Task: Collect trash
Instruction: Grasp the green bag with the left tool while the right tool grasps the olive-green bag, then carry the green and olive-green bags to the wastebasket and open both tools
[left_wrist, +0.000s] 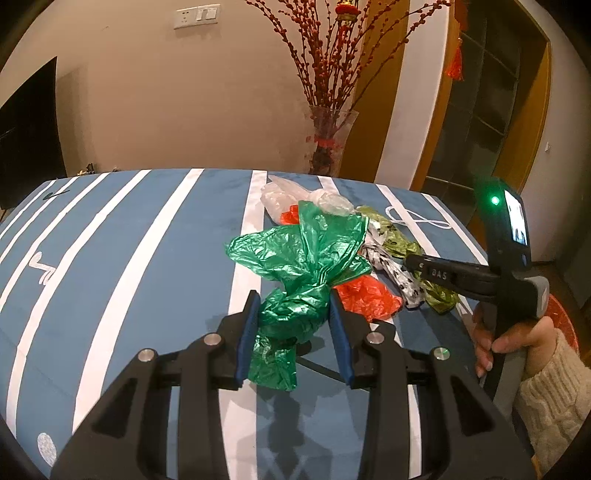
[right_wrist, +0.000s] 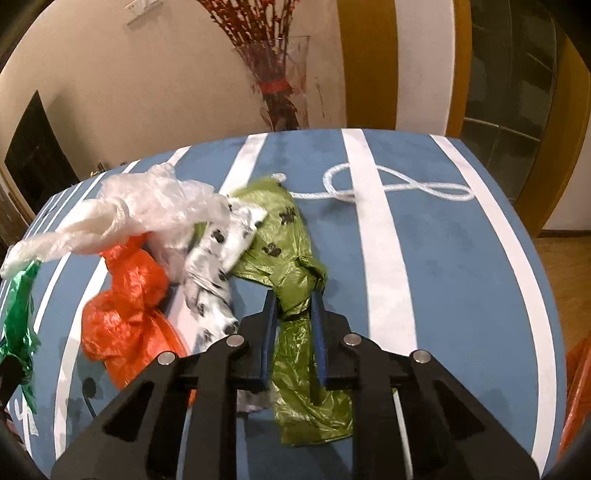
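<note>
My right-wrist view cuts the green bag (right_wrist: 18, 325) at its left edge, and the olive bag (right_wrist: 295, 258) hides the right gripper's (right_wrist: 293, 310) pads.

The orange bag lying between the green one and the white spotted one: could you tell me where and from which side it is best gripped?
Probably at the orange bag's pinched waist, where the film narrows between its two puffed lobes. Come from above, with one jaw on each side of the waist: the dark green bag and the white spotted bag crowd its sides, so a level approach looks blocked.

Glass vase (left_wrist: 330, 142) of red branches (left_wrist: 325, 48), white rope (right_wrist: 388, 188), perhaps knotted
</note>
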